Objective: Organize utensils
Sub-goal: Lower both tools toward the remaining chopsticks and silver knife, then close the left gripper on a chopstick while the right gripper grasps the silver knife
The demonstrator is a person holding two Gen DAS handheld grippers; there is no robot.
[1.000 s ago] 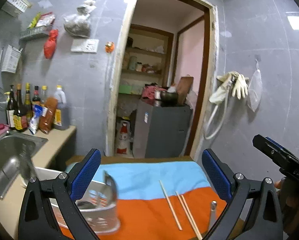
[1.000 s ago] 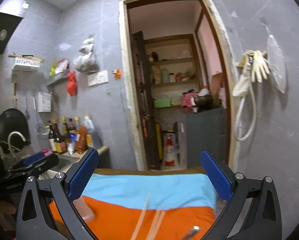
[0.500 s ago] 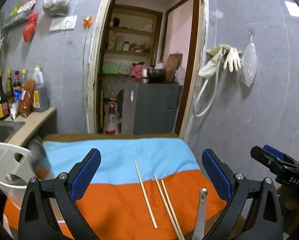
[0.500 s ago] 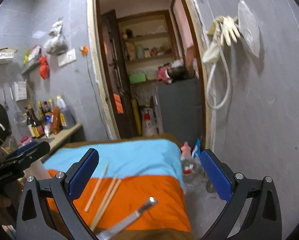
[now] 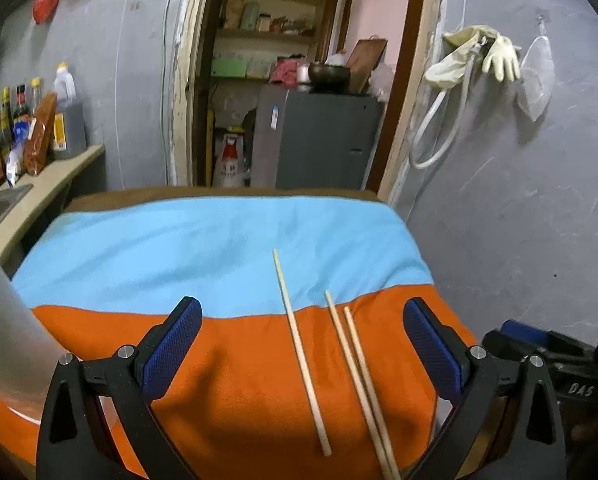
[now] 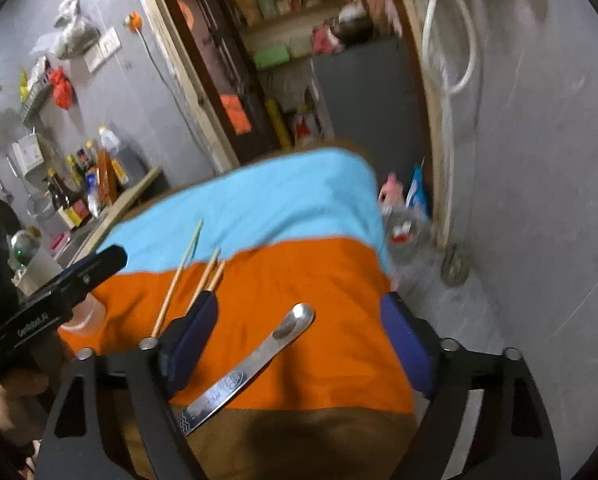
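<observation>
Approach step: right tongs [image 6: 299, 344], jaws closing with nothing gripped, straddle the metal spoon [image 6: 255, 368] lying just beside three chopsticks [image 5: 303, 356] on the cloth-covered desk [image 5: 219, 248]; left tongs [image 5: 299, 344] wide, empty; next, pinch the spoon's handle.
</observation>
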